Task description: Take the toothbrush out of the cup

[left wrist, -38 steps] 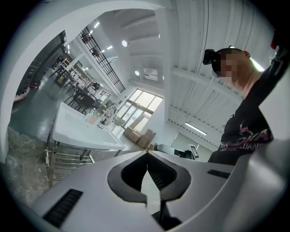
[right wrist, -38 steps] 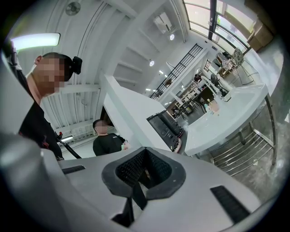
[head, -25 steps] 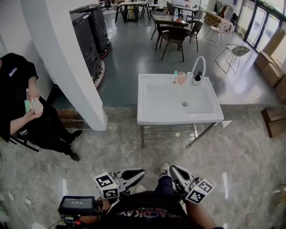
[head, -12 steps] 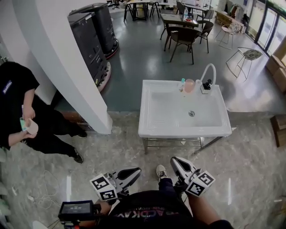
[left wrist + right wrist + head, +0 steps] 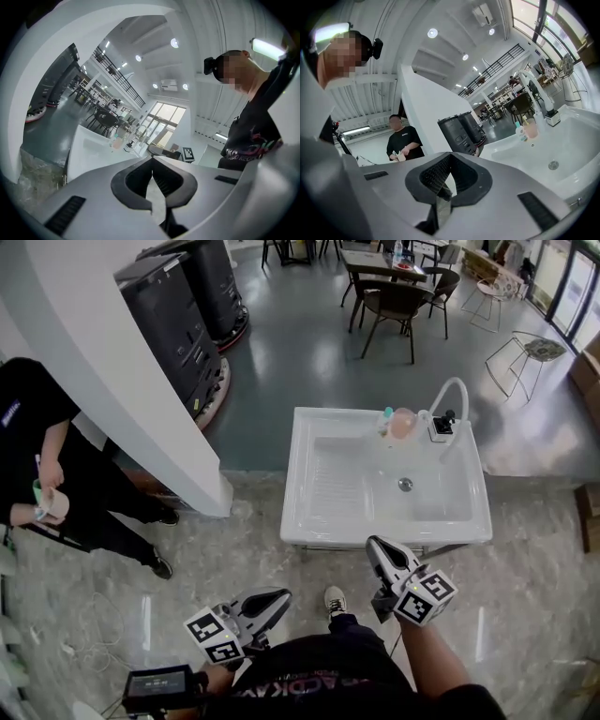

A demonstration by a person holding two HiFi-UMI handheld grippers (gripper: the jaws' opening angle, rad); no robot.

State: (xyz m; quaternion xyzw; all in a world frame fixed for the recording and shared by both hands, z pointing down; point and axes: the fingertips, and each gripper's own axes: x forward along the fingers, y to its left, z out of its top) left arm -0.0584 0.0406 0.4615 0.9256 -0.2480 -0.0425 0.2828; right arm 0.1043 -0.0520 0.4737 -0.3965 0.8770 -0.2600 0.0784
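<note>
A pink cup [image 5: 403,423] stands on the back rim of the white sink [image 5: 305,521], next to the curved white tap [image 5: 450,390]. The toothbrush in it is too small to make out in the head view; in the right gripper view a thin handle rises from the cup [image 5: 530,129]. In the left gripper view the cup [image 5: 118,139] is far off. My left gripper [image 5: 281,594] is low, well short of the sink, jaws shut and empty. At the sink's front edge my right gripper [image 5: 372,542] is also shut on nothing.
A small green-capped bottle [image 5: 385,418] stands left of the cup. A wide white pillar [image 5: 112,362] and black machines [image 5: 178,324] lie to the left. A person in black [image 5: 37,474] stands at far left. Chairs and tables [image 5: 394,296] fill the back.
The sink has come closer in the head view. My right gripper has moved forward up to the sink's front edge; the left stays low. Both stay shut.
</note>
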